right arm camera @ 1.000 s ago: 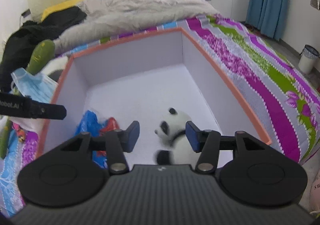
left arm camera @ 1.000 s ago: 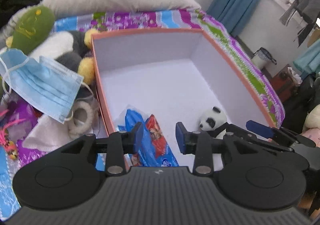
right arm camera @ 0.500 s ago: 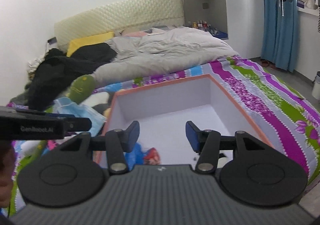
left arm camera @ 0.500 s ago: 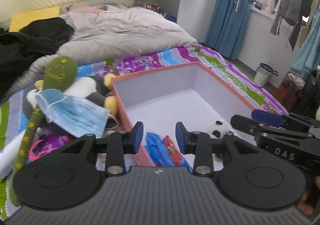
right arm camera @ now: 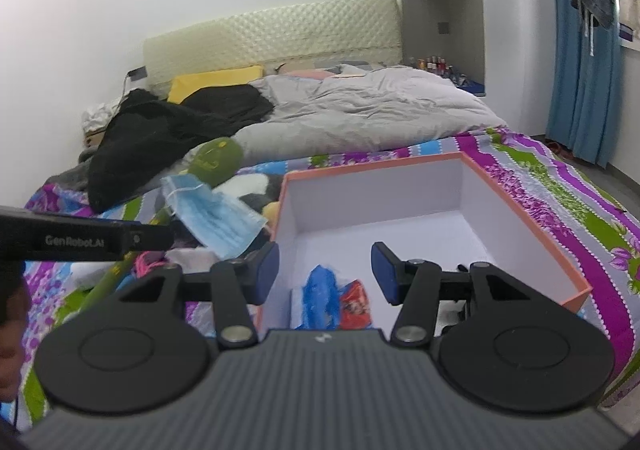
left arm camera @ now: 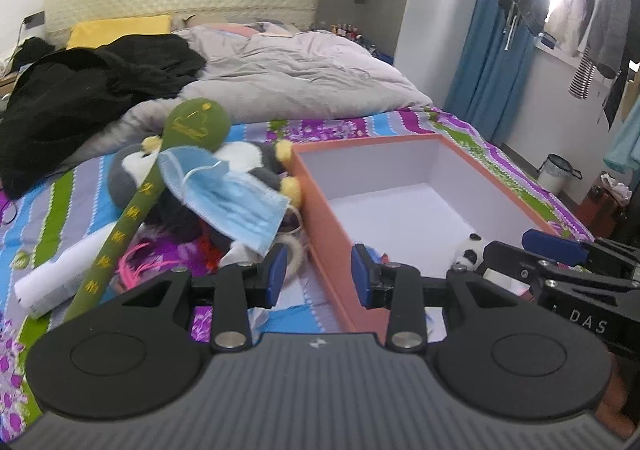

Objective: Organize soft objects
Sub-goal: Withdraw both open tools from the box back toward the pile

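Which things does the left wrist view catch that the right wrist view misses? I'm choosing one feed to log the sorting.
Left only: the panda toy in the box's near corner, and a waste bin on the floor. Right only: the blue and red packet seen clearly. Both: the orange box, the blue face mask, the green plush stick, both grippers open.

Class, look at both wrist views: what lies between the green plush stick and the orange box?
In both views, the blue face mask and a penguin plush lie between the green plush stick and the orange box.
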### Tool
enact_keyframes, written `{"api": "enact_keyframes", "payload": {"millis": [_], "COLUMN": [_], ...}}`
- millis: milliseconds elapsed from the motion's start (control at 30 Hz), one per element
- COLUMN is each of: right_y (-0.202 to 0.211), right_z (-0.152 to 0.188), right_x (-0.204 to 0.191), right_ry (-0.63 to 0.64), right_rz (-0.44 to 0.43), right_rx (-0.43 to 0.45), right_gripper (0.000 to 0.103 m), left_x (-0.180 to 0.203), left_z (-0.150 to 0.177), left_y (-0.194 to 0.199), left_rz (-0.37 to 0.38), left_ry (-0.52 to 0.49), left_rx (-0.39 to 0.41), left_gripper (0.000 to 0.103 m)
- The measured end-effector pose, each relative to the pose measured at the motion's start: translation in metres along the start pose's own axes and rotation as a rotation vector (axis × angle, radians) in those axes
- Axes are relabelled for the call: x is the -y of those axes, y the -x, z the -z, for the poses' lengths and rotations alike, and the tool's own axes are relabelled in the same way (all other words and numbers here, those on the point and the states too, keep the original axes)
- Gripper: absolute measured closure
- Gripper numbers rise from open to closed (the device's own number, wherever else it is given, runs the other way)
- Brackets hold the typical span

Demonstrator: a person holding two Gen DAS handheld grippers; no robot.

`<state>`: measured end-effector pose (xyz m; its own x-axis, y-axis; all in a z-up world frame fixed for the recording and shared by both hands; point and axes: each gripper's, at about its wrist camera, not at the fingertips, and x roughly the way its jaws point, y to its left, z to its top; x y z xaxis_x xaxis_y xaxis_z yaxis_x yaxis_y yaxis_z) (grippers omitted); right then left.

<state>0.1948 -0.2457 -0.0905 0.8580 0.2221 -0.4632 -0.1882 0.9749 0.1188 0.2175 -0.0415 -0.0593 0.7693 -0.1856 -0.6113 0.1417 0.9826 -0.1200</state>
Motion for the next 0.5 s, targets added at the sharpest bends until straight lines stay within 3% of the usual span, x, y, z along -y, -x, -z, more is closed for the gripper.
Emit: {"api": "enact_keyframes", "payload": {"millis": [500], "right_y": [0.014], "right_z": [0.036], "right_x": [-0.048], "right_ry": [0.024], "right_rz": [-0.051], "right_rx": [-0.037], "right_gripper": [0.049], "left_x": [-0.047], "left_z": [0.045], "left_y": [0.031], "left_rz": [-0.058], "left_ry": [0.082], "left_rx": [-0.007], "left_gripper": [0.062]}}
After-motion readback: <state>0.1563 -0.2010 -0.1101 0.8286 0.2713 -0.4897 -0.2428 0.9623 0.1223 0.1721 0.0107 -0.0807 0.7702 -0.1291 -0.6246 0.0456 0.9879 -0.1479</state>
